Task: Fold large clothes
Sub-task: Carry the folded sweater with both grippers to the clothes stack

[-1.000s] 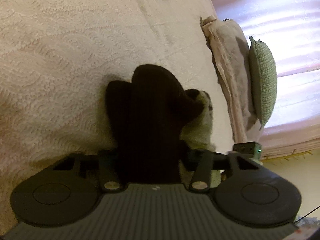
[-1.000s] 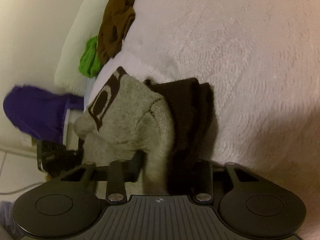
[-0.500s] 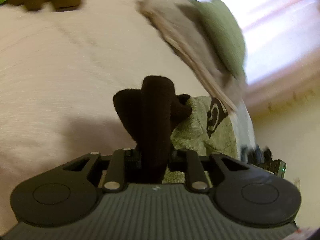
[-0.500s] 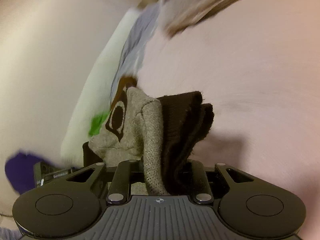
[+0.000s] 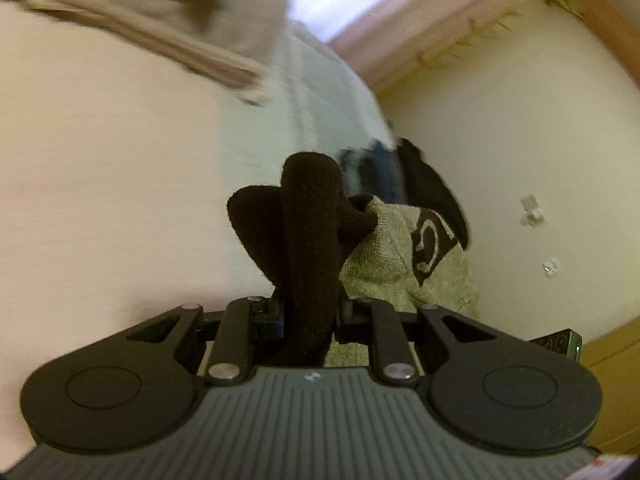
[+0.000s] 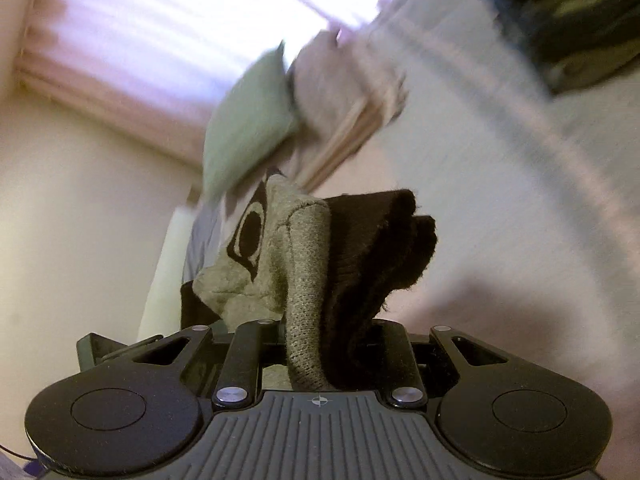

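Observation:
A knitted garment (image 5: 384, 248), grey-green with dark brown parts and a brown patch with a ring mark, hangs bunched between my two grippers. My left gripper (image 5: 310, 312) is shut on a thick dark brown fold (image 5: 310, 220) of it. In the right wrist view the same garment (image 6: 272, 256) stands up in front of the camera, and my right gripper (image 6: 320, 344) is shut on a grey-green fold beside a dark brown one (image 6: 376, 248). The cloth hides the fingertips of both grippers. The garment is lifted off the pale pink bedspread (image 5: 100, 160).
Both views are motion-blurred. A beige blanket (image 5: 168, 16) and a green cushion (image 6: 248, 120) lie at the bed's far end under a curtained window (image 6: 180, 20). A dark heap (image 6: 580, 20) sits on the bed. Cream floor (image 5: 520, 120) borders the bed edge.
Both grippers have lifted and swung with the garment. The views turned from the bedspread towards the window, cushion and floor. The jaws closed tighter on the folds.

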`<state>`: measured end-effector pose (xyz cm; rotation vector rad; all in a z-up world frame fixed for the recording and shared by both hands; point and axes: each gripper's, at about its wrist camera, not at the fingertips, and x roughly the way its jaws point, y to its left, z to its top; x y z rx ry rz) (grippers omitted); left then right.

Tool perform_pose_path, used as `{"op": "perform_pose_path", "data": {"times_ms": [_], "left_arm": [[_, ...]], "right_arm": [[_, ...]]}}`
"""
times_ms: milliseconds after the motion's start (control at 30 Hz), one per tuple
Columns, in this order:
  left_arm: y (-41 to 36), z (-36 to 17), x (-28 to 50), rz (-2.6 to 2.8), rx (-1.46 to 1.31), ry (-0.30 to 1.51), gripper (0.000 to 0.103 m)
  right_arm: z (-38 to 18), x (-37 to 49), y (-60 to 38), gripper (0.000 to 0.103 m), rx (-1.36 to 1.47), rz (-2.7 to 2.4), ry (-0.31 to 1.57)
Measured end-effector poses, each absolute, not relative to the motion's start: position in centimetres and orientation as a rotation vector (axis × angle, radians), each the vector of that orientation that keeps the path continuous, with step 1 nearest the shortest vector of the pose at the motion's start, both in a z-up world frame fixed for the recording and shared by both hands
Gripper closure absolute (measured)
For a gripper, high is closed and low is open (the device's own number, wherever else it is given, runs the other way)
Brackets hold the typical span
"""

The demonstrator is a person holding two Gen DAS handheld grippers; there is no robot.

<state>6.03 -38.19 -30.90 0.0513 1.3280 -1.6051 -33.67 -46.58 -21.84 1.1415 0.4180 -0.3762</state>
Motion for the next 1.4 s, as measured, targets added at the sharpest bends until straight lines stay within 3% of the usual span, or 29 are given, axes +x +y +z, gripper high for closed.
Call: {"op": "perform_pose_path", "data": {"times_ms": [300,567,767,967,1267,1333,1400], "left_arm": [[-54.9,-26.1,-11.9,-1.706,-0.047,1.239,0.087],[-70.7,-21.3,-21.1,-1.796,-0.038,1.148,0.087],[-79.5,-22.2,-25.5,-1.784,0.030,1.173,0.087],[-84.2,-27.5,-27.0,-1.713,0.098,1.264,0.087],[-87.9,-33.3,-26.7,-1.681,0.042,1.286,0.087],[-88.0,-34.2,-26.7,-1.689,0.044,1.258,0.087],[-88.1,-35.1,-26.8,-1.676,0.067,1.247,0.082]], "right_arm": [[-12.6,-43.4,-66.8,0.085,1.039,-0.387,0.367],[-8.4,-47.1,-83.1,0.085,1.051,-0.438,0.263],[-10.4,-49.4,-92.4,0.085,1.167,-0.474,0.255],[-15.5,-51.5,-97.9,0.085,1.266,-0.513,0.338],[-19.6,-50.5,-99.4,0.084,1.122,-0.616,0.340],[-20.1,-50.1,-99.3,0.080,1.079,-0.653,0.353],[-19.7,-49.8,-98.6,0.067,1.039,-0.712,0.367]]}}
